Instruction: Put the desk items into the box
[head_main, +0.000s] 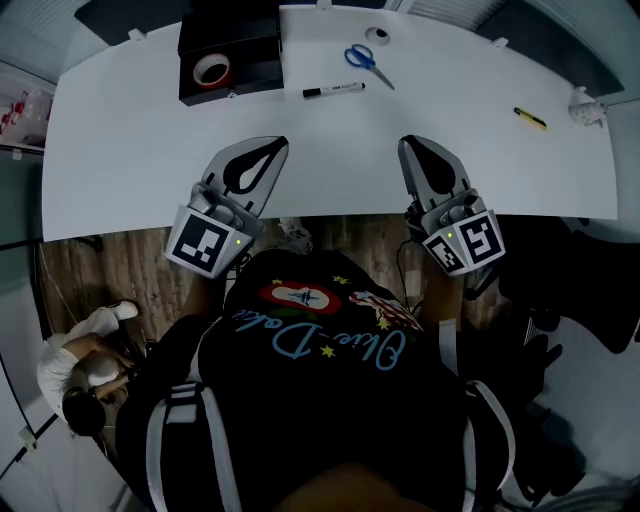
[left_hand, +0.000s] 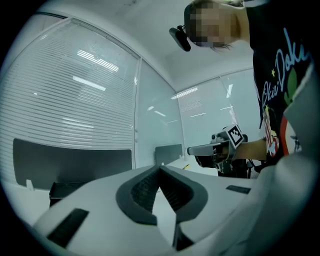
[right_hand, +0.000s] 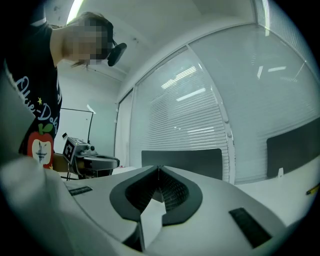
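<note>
white curved tabletop (head_main: 120, 150) | brown wood-plank floor (head_main: 90, 270): below tabletop's near edge | person in white (head_main: 80, 360): crouched below tabletop's left end

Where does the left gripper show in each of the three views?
Head view: left gripper at centre-left, over the table near its front edge, jaws together.
Left gripper view: its own jaws fill the lower middle.
Right gripper view: small, at mid-left, beside the person.
Shared landmark: the person's black printed T-shirt.

The person's black T-shirt (left_hand: 270, 55) carries pale looping script reading "Okie-Doki" (its last letters run out of sight); nothing else here is legible.
</note>
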